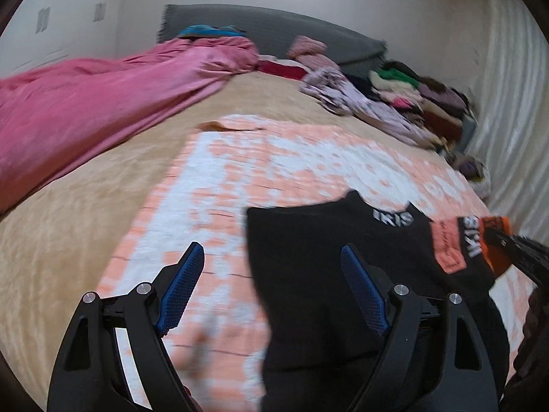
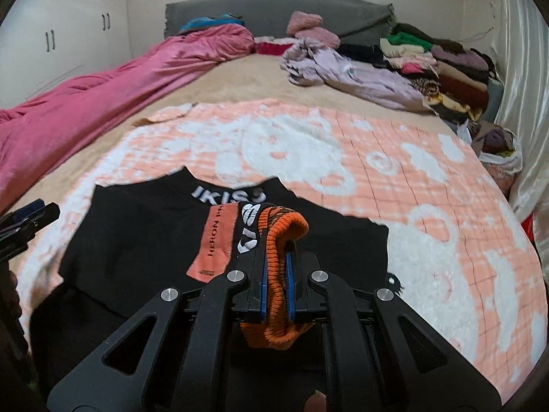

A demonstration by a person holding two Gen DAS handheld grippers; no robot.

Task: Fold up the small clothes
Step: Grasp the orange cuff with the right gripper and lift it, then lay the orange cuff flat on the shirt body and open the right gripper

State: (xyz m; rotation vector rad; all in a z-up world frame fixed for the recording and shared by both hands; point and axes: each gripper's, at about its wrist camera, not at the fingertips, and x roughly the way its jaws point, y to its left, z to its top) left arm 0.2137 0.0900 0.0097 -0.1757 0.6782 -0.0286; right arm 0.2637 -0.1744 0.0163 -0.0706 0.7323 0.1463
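Observation:
A small black garment (image 2: 137, 240) with white lettering, a salmon label and an orange ribbed cuff (image 2: 284, 230) lies on an orange-and-white blanket (image 2: 429, 206). My right gripper (image 2: 276, 250) is shut on the orange cuff, folded over the garment's middle. In the left wrist view the garment (image 1: 326, 274) lies under and right of my left gripper (image 1: 272, 254), which is open and empty above the garment's left edge. The right gripper (image 1: 514, 243) shows there at the far right, holding the cuff (image 1: 494, 240).
The blanket (image 1: 240, 171) covers a beige bed (image 1: 68, 240). A pink duvet (image 2: 85, 103) runs along the left. A lilac garment (image 2: 360, 72) and a pile of clothes (image 2: 446, 68) lie at the back right by a grey headboard (image 2: 274, 10). White cupboards (image 2: 68, 34) stand left.

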